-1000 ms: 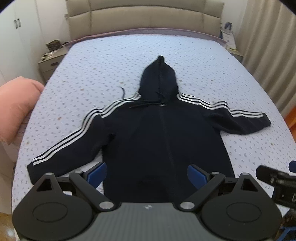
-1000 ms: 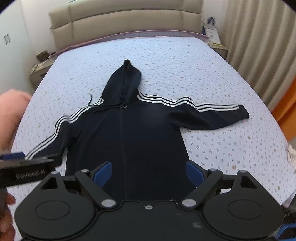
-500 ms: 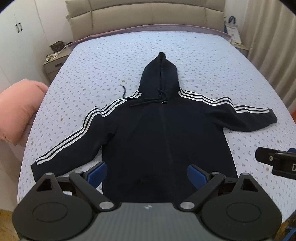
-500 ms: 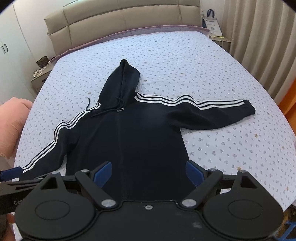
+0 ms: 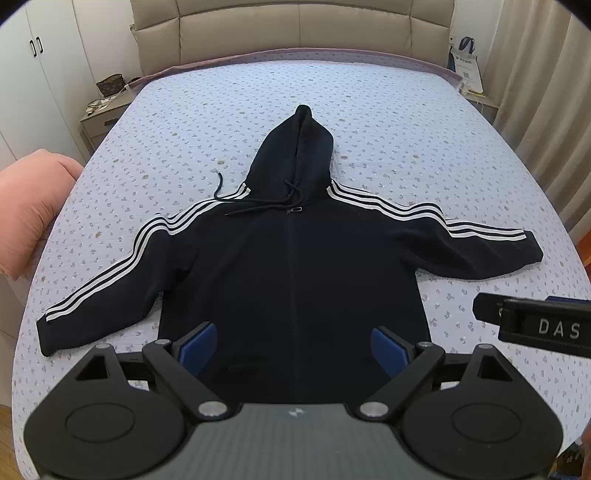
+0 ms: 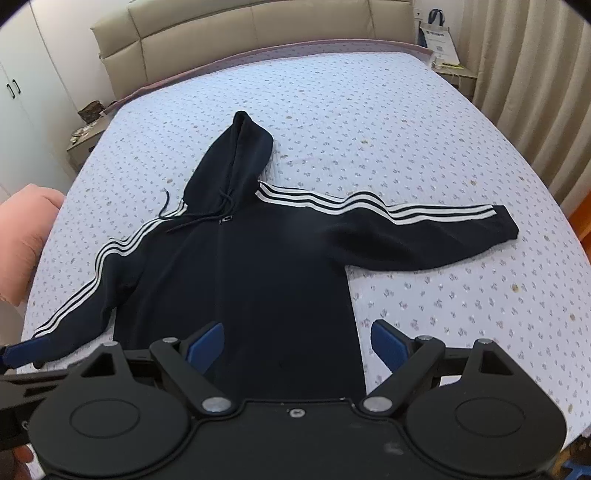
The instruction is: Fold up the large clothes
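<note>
A dark navy hoodie (image 5: 295, 280) with three white stripes down each sleeve lies flat and face up on a bed (image 5: 388, 110), zip closed, over a pale sheet with a small floral print. Its hood (image 5: 295, 155) points toward the padded beige headboard (image 5: 295, 29), the hem reaches the foot edge of the bed, and both sleeves spread outward toward the side edges. A drawstring (image 5: 221, 188) trails onto the sheet beside the hood.

The left gripper (image 5: 291, 345) hangs above the hem near the foot edge, its blue-padded fingers (image 5: 195, 345) spread wide and holding nothing. The right gripper (image 6: 295, 345) hovers over the hoodie's right hem corner, equally wide and empty; one pad is above the cloth, the other above bare sheet.

A nightstand (image 5: 105, 110) stands by the head corner on the left, carrying a small patterned bag (image 5: 110, 83) whose contents cannot be made out. A paper bag (image 5: 467, 61) stands at the opposite head corner beside the curtains (image 5: 546, 110). Something pink and soft (image 5: 29, 206) sits off the bed's left edge.
</note>
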Demonstrator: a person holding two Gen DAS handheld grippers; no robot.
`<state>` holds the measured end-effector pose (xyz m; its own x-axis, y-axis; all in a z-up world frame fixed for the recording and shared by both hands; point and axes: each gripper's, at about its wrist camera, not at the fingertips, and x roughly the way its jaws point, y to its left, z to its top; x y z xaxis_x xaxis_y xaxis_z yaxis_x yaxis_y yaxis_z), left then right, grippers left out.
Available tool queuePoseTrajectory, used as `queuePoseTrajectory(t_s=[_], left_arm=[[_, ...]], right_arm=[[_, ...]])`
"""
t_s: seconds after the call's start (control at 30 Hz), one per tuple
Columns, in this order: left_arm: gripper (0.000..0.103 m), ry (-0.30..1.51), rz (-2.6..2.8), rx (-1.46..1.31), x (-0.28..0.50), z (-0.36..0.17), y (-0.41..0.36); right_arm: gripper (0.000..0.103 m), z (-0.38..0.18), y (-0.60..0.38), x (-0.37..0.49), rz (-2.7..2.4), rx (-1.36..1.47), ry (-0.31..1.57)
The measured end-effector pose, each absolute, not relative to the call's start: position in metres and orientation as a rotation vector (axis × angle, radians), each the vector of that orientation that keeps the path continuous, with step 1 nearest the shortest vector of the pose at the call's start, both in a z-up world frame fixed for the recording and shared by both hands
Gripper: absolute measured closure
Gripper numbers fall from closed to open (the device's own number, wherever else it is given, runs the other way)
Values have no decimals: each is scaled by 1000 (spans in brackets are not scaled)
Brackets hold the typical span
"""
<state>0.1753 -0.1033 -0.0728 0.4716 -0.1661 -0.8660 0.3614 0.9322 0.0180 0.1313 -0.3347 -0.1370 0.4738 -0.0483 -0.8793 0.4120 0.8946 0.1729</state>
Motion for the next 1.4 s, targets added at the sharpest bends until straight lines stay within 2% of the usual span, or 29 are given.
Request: queuePoseTrajectory(t_s=[0.37,0.53,0.73,0.8,0.9,1.0,1.17,1.3,1.4], left_arm=[[11,1055,-271,199,187,-95,-130],[20,1065,-301,135,191,-103,-145],[20,1035,-304,127,200,-108,-169],[19,999,-308,125,204,-117,-178],[19,941,-306,135,213,-147,-192],[20,960,-310,130,226,-192,-208],[20,959,-334,133,245,-260,-237],[20,932,-348,164,252,-300,-257],[20,931,-353,183,255,-322,-268]], right_arm=[[1,-167,-365,143,-261,400,1087],[1,-182,-380,147,-246,418,1125],[1,-189,-405,150,-253,391,1073],[1,-196,-418,146,-270,371,987],[0,-222,-434,138,-323,259,838],[0,-268,-462,144,-356,233,841],[1,-348,-557,149,-557,380,862],[1,-389,-613,156,-793,186,813],[1,-411,-666,155,-837,289,777]])
